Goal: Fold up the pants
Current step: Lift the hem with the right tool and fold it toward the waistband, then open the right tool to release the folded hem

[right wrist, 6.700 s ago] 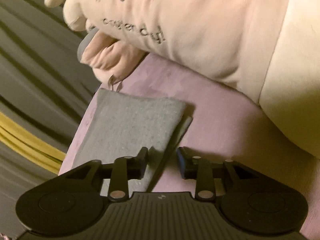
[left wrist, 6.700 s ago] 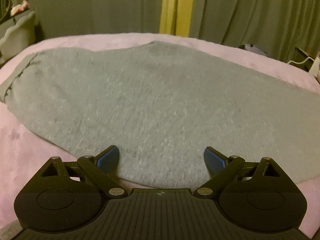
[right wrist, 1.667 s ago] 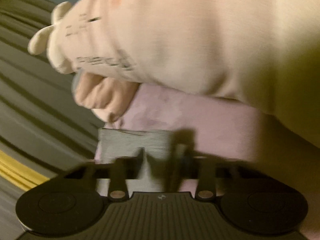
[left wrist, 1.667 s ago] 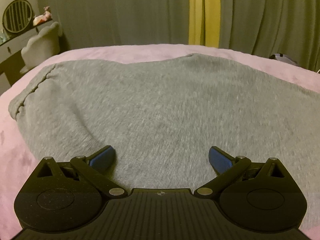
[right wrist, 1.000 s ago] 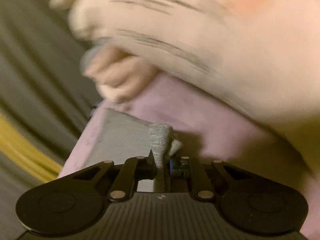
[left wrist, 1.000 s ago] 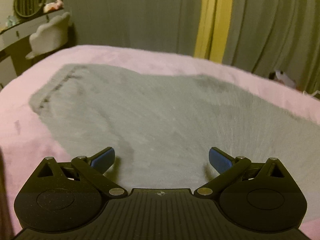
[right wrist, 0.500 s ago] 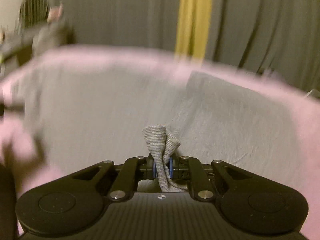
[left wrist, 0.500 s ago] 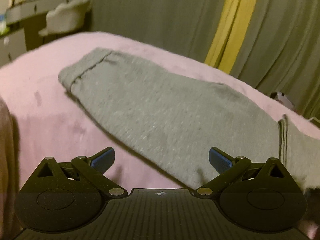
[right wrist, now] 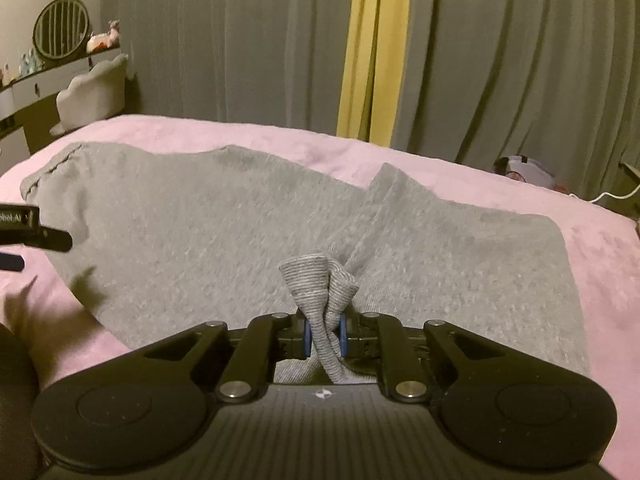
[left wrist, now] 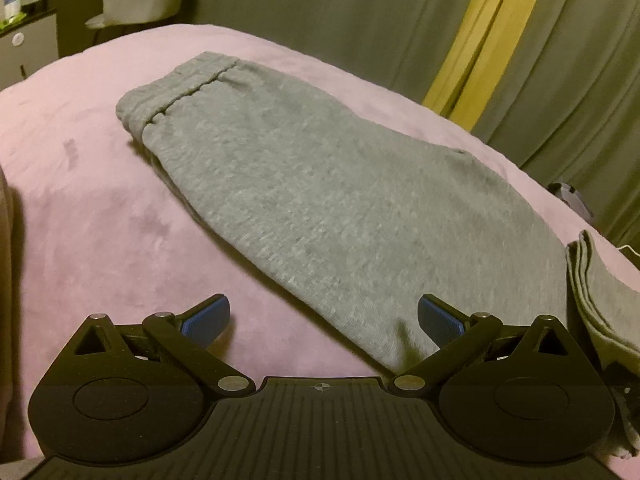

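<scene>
- Two black two-finger grippers with blue pads, both over a pink plush bed cover [left wrist: 100, 220].
- Grey knit sweatpants [left wrist: 320, 200], flat on the cover, waistband toward the far left in both wrist views, near long edge running diagonally toward the lower right in the left wrist view.
- Left gripper [left wrist: 323, 322]: jaws spread wide, nothing between the pads. Left pad [left wrist: 206, 320] over bare pink cover; right pad [left wrist: 440, 322] over the near edge of the grey fabric. Contact with fabric: cannot tell.
- Right gripper [right wrist: 323, 330]: jaws pressed together on a bunched grey ribbed cuff [right wrist: 318, 280] of the sweatpants, cuff standing up above the pads.
- Leg section behind the cuff, doubled back over the body of the garment, fold edge diagonal across the right wrist view.
- Folded layers of grey fabric [left wrist: 592, 292] at the right edge of the left wrist view, stacked edges visible.
- Grey-green pleated curtains [right wrist: 240, 40] with a yellow vertical strip [right wrist: 376, 48] behind the bed.
- Round mirror [right wrist: 60, 28] and pale shell-backed chair [right wrist: 94, 92] at far left.
</scene>
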